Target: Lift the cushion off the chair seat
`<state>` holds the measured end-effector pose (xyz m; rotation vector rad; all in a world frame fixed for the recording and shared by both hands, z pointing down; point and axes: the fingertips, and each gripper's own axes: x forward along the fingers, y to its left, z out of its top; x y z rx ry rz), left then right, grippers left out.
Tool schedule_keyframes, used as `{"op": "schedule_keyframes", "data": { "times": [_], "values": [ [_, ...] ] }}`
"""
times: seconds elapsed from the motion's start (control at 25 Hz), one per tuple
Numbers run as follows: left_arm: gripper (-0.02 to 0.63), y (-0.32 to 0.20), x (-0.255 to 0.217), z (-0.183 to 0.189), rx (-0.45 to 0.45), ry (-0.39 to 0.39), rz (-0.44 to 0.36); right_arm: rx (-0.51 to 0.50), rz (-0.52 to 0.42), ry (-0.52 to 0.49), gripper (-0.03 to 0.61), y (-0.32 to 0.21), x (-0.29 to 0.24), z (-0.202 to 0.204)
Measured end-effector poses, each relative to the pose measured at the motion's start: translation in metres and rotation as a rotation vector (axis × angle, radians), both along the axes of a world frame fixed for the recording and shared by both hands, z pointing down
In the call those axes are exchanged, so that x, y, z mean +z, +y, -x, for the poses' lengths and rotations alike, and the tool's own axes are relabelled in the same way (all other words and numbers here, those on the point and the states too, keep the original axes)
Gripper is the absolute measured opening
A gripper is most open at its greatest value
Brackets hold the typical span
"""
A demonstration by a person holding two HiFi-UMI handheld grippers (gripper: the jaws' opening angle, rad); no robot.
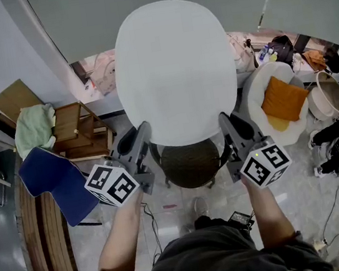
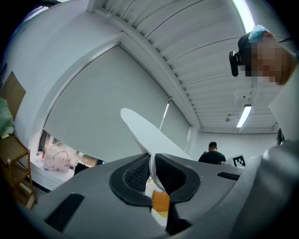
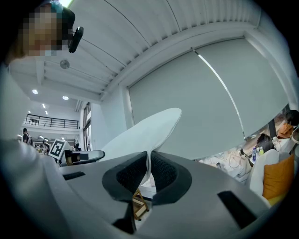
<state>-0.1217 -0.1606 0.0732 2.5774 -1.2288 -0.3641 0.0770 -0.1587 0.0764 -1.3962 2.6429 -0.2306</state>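
Now left gripper [image 1: 142,131] and right gripper [image 1: 226,119] clamp the cushion [image 1: 175,67] — above the chair [image 1: 191,165].

Floor [image 1: 305,200]: grey, glossy. A large grey roller blind [image 2: 103,107] covers the window, with a lit gap under its lower edge. Ceiling [image 2: 201,60]: white, ribbed, with one strip light [image 2: 244,115]. Round spot lights [image 3: 35,92] and a balcony railing [image 3: 51,122] further off. Left side: wooden rack [image 1: 75,128], green cloth [image 1: 34,128], blue pad [image 1: 53,180]. Right side: white tub chair [image 1: 257,87] holding an orange pillow [image 1: 283,99]
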Motion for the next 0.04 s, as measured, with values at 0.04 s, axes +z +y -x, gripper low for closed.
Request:
{"op": "schedule_keyframes", "data": {
  "times": [0.04],
  "values": [
    [0.041,-0.0011,-0.0006,0.0008,0.0,0.001,0.001,0.001,0.0,0.0,0.034,-0.0011,-0.0005,0.0007]
  ]
}}
